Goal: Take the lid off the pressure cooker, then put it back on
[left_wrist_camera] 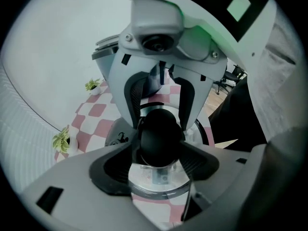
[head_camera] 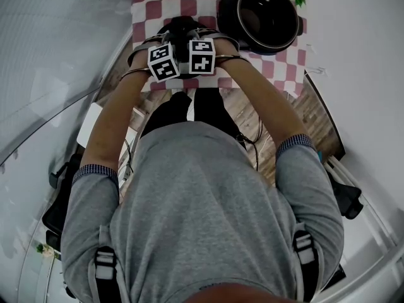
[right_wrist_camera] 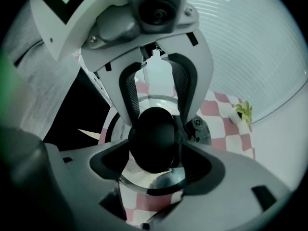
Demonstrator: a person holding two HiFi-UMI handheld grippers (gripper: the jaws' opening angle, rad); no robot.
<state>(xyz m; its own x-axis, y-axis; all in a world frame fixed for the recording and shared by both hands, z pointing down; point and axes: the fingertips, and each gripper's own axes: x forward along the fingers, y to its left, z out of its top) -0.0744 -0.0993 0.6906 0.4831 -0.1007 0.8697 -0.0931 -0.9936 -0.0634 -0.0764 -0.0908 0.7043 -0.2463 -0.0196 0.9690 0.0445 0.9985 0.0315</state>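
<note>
Lid place: the lid [left_wrist_camera: 156,183] seems to lie flat on the checked cloth [head_camera: 189,5] of the bench, at the person's near edge, right under both grippers; the pressure cooker [head_camera: 265,14] stands open and well apart, further back and to the right
Left jaws: the left gripper [left_wrist_camera: 160,152] has its jaws spread on either side of the black knob [left_wrist_camera: 161,136], with the pads just beside it and no squeeze to be seen
Right jaws: the right gripper [right_wrist_camera: 155,157] meets it from the opposite side, its jaws likewise spread round the same knob and not visibly pressing
Stage: judged from the open pot, the lid is off and has yet to go back on
Risk, slip: the knob is round and smooth, so pads closing off-centre or at unequal moments could likely skid over it and leave the lid behind
Risk, clash: two grippers crowd one small knob nose to nose, so either could strike the other's fingers while closing
Risk, tilt: carried by the knob alone, the lid may swing and catch its rim on the cooker's rim, or drag the cloth as it leaves
Pointing: the knob faces up toward the grippers, and the underside faces the cloth
Long axis: none across the lid, which is round; its one axis runs upright through the knob
</note>
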